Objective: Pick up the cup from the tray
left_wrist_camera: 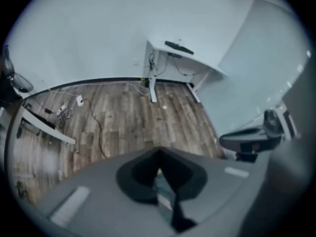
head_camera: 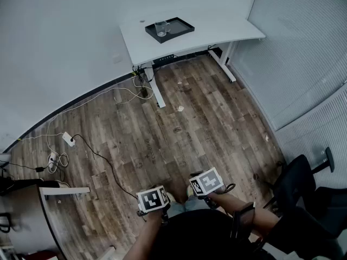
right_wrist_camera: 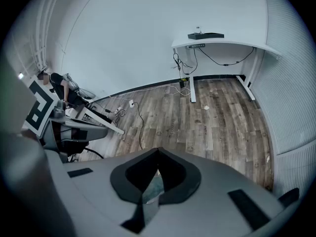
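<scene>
A clear glass cup [head_camera: 161, 28] stands on a black tray [head_camera: 181, 25] at the left part of a white desk [head_camera: 217, 28] across the room. The right gripper view shows the same cup [right_wrist_camera: 198, 30] and tray [right_wrist_camera: 206, 35] small and far off. In the left gripper view the tray [left_wrist_camera: 178, 47] is a blurred dark strip. Both grippers are held close to the person's body at the bottom of the head view, where their marker cubes show, the left one [head_camera: 152, 198] and the right one [head_camera: 206, 181]. My left gripper [left_wrist_camera: 159, 152] and right gripper [right_wrist_camera: 158, 152] are shut with nothing in them.
Wood floor lies between me and the desk. Cables and a power strip [head_camera: 68, 138] trail along the left wall. A black office chair [head_camera: 298, 183] stands at the right, and a white table edge [head_camera: 65, 190] at the lower left. A small scrap [head_camera: 180, 108] lies near the desk leg.
</scene>
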Demonstrator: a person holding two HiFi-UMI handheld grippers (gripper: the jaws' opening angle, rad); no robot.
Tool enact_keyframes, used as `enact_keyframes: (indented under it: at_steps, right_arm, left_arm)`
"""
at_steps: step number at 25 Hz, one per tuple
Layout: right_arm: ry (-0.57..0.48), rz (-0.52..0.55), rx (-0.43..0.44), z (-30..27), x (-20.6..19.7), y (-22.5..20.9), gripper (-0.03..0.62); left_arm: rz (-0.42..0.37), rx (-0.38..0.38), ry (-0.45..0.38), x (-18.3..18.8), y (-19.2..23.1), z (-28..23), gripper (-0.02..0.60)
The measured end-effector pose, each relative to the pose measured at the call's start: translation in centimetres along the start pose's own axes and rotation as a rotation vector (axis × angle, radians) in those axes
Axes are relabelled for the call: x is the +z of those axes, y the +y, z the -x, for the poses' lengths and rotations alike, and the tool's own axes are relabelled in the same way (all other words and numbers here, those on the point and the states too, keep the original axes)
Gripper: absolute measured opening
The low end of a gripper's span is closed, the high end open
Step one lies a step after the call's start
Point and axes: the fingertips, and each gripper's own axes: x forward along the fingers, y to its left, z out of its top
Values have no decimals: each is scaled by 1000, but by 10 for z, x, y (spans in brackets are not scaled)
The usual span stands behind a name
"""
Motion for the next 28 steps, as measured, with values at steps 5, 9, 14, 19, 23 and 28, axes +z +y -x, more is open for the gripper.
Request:
enact_keyframes:
  at_steps: [5,9,14,19,23,28]
  right_arm:
    - [10,3,1,0,-5,-2,14]
    - [-3,-17,-10,0,-3,-2,14]
    - [-8,-26,-23,-3,0,3,14]
    - [-8,-30,-37,-8,6,13,14]
    - [-12,-35,-53,-12,8,22,14]
    - [-43,-83,-61,-17,10,33,14]
  left_arm:
    - [-10,-9,-1,-2,-6,-3,2]
    - [-12,-14,4,-4,-3,-2,2]
    - [-2,-10,-5,-3,8,-1,2]
    - [2,-9,-2,-2,22,0,2]
    - [4,-6,4,-4,33,0,2]
    - [10,-23,-2,-3,41,1,2]
